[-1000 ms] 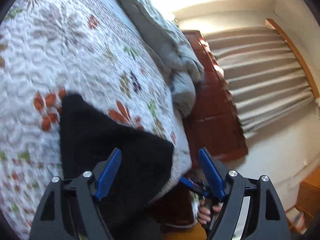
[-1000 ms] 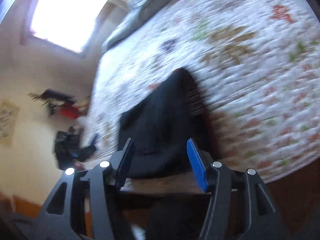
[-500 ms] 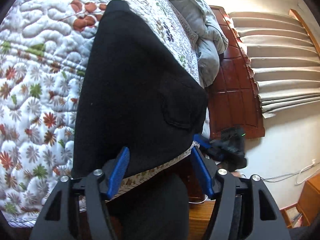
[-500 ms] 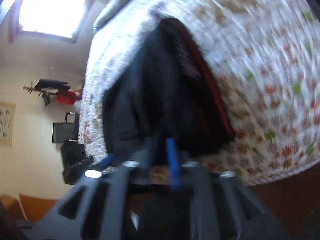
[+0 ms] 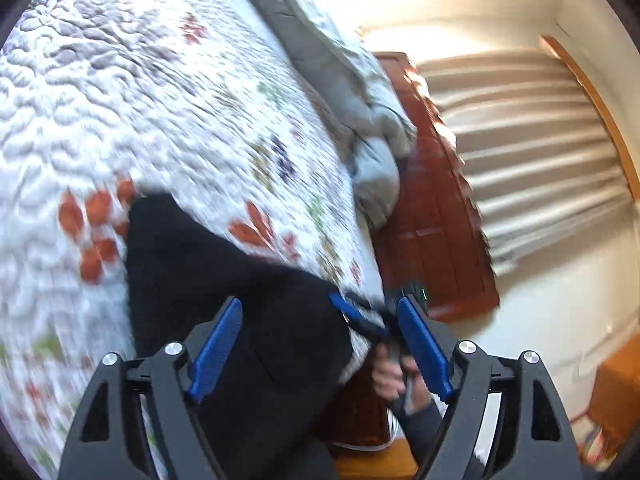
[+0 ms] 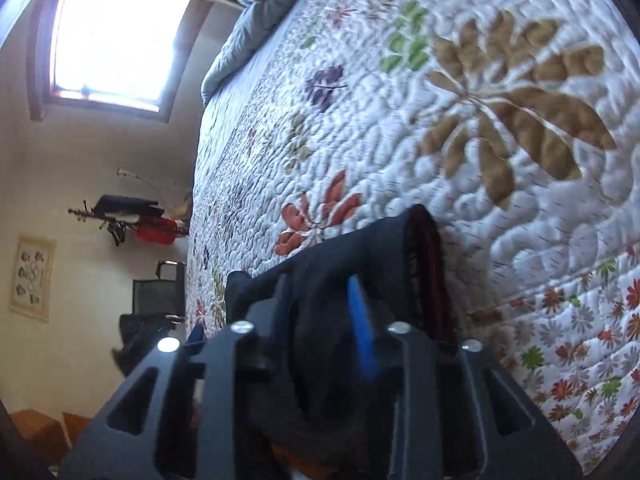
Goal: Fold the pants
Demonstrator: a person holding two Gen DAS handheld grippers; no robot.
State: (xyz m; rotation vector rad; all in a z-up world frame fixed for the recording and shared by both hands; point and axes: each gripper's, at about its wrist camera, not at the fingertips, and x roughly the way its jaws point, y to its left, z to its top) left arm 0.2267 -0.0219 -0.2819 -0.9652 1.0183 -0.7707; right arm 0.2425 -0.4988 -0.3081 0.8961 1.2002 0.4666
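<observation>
The black pants [image 5: 224, 280] lie folded at the near edge of the floral quilt [image 5: 140, 100], partly hanging over it. My left gripper [image 5: 320, 340] is open and empty, held just above the pants' near end. In the left wrist view my right gripper [image 5: 360, 316] sits at the pants' right corner. In the right wrist view my right gripper [image 6: 324, 312] is shut on the black pants [image 6: 360, 248], with the cloth bunched between its fingers; a dark red lining shows along the fold edge.
A grey duvet [image 5: 344, 92] is bunched along the far side of the bed. A dark wood footboard [image 5: 436, 216] and pleated curtains [image 5: 532, 132] stand to the right. A bright window [image 6: 116, 40] and a wall coat rack [image 6: 132, 216] are on the left.
My right gripper has closed on the pants' edge. My left gripper has lifted and pulled back from the pants, staying open.
</observation>
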